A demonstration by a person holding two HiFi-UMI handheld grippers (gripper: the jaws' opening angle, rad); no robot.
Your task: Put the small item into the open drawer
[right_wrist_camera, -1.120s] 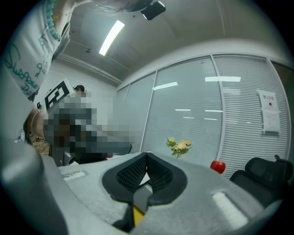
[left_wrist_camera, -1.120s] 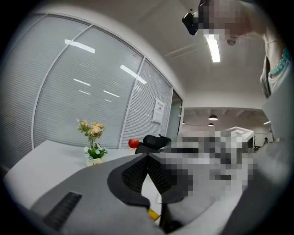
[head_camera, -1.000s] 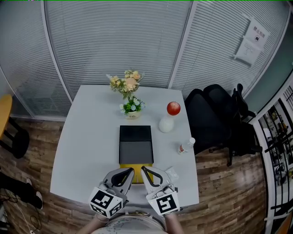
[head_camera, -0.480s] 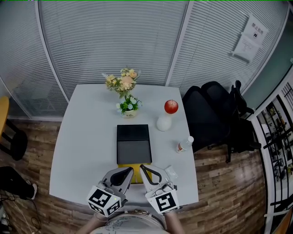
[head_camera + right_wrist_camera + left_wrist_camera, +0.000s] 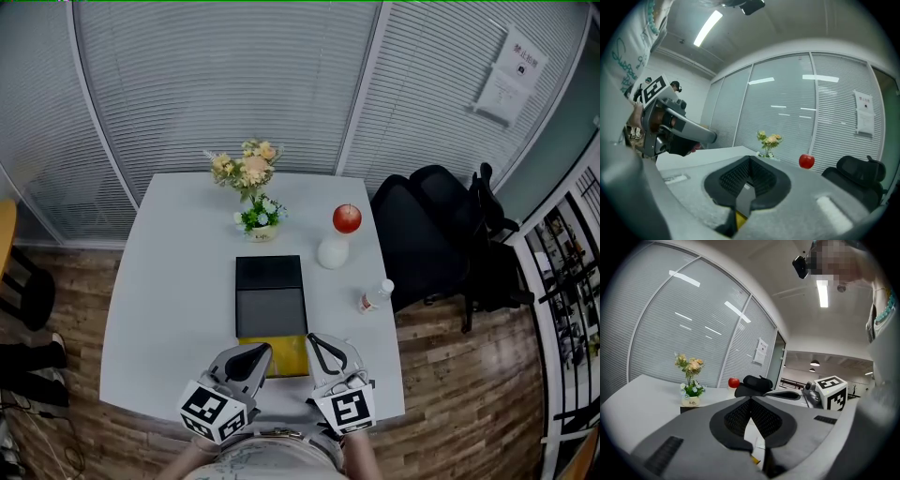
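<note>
A dark drawer box point(image 5: 271, 294) lies in the middle of the white table point(image 5: 169, 309). Its yellow drawer point(image 5: 284, 353) is pulled out toward me. My left gripper point(image 5: 265, 350) hovers at the drawer's front left corner, shut with nothing in it. To the drawer's right, my right gripper point(image 5: 313, 340) is also shut and empty. It covers the spot where a small clear packet lay, so the packet is hidden in the head view. A sliver of yellow drawer point(image 5: 739, 217) shows below the closed tips in the right gripper view point(image 5: 749, 159). The left gripper view point(image 5: 750, 400) shows the same.
Behind the box stand a flower vase point(image 5: 246, 171) and a small potted plant point(image 5: 258, 221). A red apple point(image 5: 347, 217) rests on a white vase point(image 5: 332, 253). A small bottle point(image 5: 377, 295) lies near the right edge. A black chair point(image 5: 441, 234) stands to the right.
My right gripper has moved to the right, over the place where the small clear packet lay. The left gripper has stayed at the drawer's front.
</note>
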